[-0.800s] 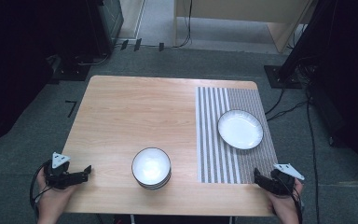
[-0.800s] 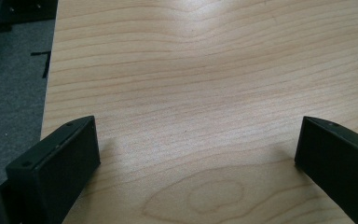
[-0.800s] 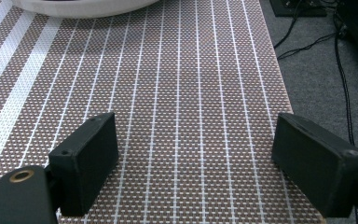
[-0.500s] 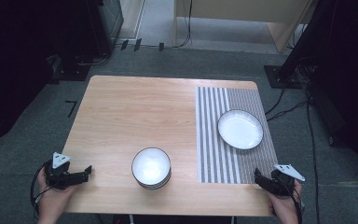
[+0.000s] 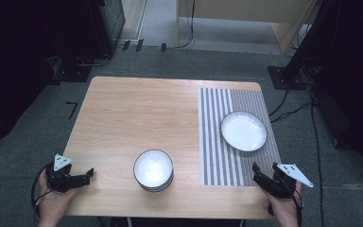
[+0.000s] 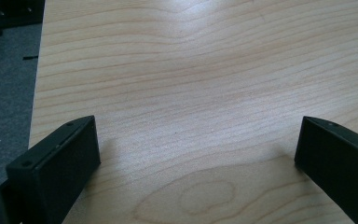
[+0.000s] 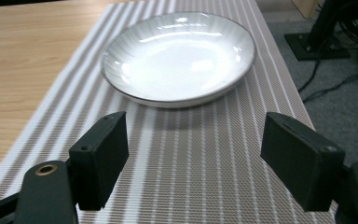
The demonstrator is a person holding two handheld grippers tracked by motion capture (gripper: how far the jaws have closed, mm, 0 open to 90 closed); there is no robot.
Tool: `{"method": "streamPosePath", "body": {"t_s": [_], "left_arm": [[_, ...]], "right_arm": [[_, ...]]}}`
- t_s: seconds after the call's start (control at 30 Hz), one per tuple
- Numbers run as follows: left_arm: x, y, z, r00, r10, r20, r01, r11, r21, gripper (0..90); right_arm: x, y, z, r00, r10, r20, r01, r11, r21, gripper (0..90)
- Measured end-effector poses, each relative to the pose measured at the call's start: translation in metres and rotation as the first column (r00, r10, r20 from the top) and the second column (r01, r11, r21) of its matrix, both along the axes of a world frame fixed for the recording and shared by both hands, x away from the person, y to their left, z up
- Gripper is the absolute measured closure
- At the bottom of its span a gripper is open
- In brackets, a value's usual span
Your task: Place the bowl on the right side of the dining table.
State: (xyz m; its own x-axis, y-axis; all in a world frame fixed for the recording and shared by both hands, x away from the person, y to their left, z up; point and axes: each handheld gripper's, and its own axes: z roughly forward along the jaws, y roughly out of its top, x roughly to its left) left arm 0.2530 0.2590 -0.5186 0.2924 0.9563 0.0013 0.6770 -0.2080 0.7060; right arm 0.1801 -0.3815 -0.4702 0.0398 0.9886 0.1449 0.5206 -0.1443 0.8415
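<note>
A stack of white bowls [image 5: 153, 170] stands near the front edge of the wooden table [image 5: 137, 113]. A shallow white plate [image 5: 243, 131] [image 7: 179, 56] lies on a striped grey placemat [image 5: 227, 156] [image 7: 191, 154] at the right. My left gripper [image 5: 89, 176] [image 6: 196, 154] is open at the front left corner, low over bare wood, with nothing between its jaws. My right gripper [image 5: 256, 171] [image 7: 193, 158] is open over the near end of the placemat, a short way in front of the plate, empty.
Grey carpet surrounds the table. Black stands [image 5: 293, 71] and cables [image 5: 288, 111] lie on the floor at the right and back. A dark cabinet [image 5: 106, 21] and a wooden piece of furniture [image 5: 246, 12] stand beyond the far edge.
</note>
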Motion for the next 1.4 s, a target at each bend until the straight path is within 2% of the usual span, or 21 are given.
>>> {"method": "streamPosePath", "body": {"t_s": [0.13, 0.2, 0.27, 0.33, 0.37, 0.67, 1.1, 1.4], "left_arm": [[0.0, 0.0, 0.0, 1.0, -0.001, 0.0, 0.001, 1.0, 0.001, 0.0], [0.0, 0.0, 0.0, 1.0, -0.002, 0.0, 0.002, 1.0, 0.001, 0.0], [0.0, 0.0, 0.0, 1.0, -0.004, -0.001, 0.004, 1.0, 0.001, 0.0], [0.0, 0.0, 0.0, 1.0, -0.004, -0.001, 0.004, 1.0, 0.001, 0.0], [0.0, 0.0, 0.0, 1.0, -0.004, 0.0, 0.004, 1.0, 0.0, 0.0], [0.001, -0.002, 0.0, 1.0, -0.007, 0.0, 0.007, 1.0, 0.0, 0.0], [0.001, -0.002, 0.0, 0.9999, -0.01, 0.001, 0.01, 0.9999, 0.0, 0.0], [0.001, -0.002, 0.0, 0.9999, -0.013, 0.001, 0.013, 0.9999, 0.0, 0.0]], "right_arm": [[0.0, 0.012, 0.009, 0.9994, 0.035, 0.008, -0.035, 0.9993, -0.016, 23.2], [0.001, 0.018, 0.014, 0.9984, 0.054, -0.014, -0.054, 0.9985, -0.011, 24.2], [0.002, 0.024, 0.02, 0.9965, 0.082, -0.015, -0.082, 0.9966, -0.004, 25.3], [0.003, 0.027, 0.024, 0.9958, 0.09, -0.012, -0.09, 0.9959, -0.007, 25.4], [0.003, 0.035, 0.03, 0.9937, 0.112, 0.004, -0.112, 0.9936, -0.01, 25.4], [0.007, 0.058, 0.04, 0.9864, 0.164, 0.017, -0.163, 0.9864, -0.022, 25.9], [0.014, 0.081, 0.049, 0.9865, 0.162, 0.022, -0.162, 0.9863, -0.032, 26.9], [0.014, 0.096, 0.057, 0.9801, 0.195, 0.037, -0.194, 0.9805, -0.033, 26.9]]}}
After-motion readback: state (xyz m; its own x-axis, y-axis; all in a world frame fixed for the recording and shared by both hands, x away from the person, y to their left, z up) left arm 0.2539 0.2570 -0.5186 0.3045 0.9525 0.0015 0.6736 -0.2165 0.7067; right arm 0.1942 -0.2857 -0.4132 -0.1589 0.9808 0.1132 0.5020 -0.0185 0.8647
